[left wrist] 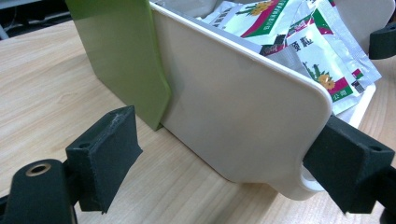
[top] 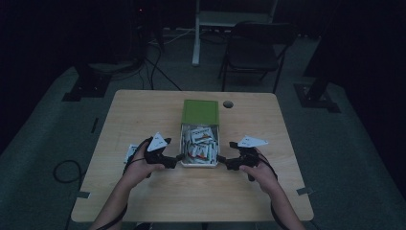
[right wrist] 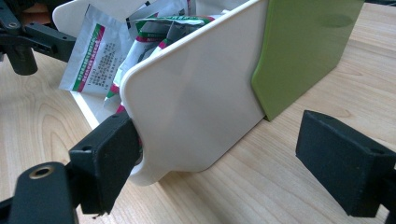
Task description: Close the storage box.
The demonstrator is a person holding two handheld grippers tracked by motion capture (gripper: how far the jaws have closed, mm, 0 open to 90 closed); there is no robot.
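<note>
The white box (top: 199,163) of sachets (top: 201,141) with its green lid (top: 201,112) blocks the table (top: 143,201) centre, a gripper pressed close at 9 and 3 o'clock, leaving bare wood open from 5 to 7 o'clock.

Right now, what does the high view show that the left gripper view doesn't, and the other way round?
High view alone: the whole table, a dark chair behind it, both forearms, and a packet lying by the left hand. Left gripper view alone: the print on the sachets and the left gripper with open jaws straddling the box's cream side wall, one pad at its corner. Both show the cream box of sachets with its green lid part.
</note>
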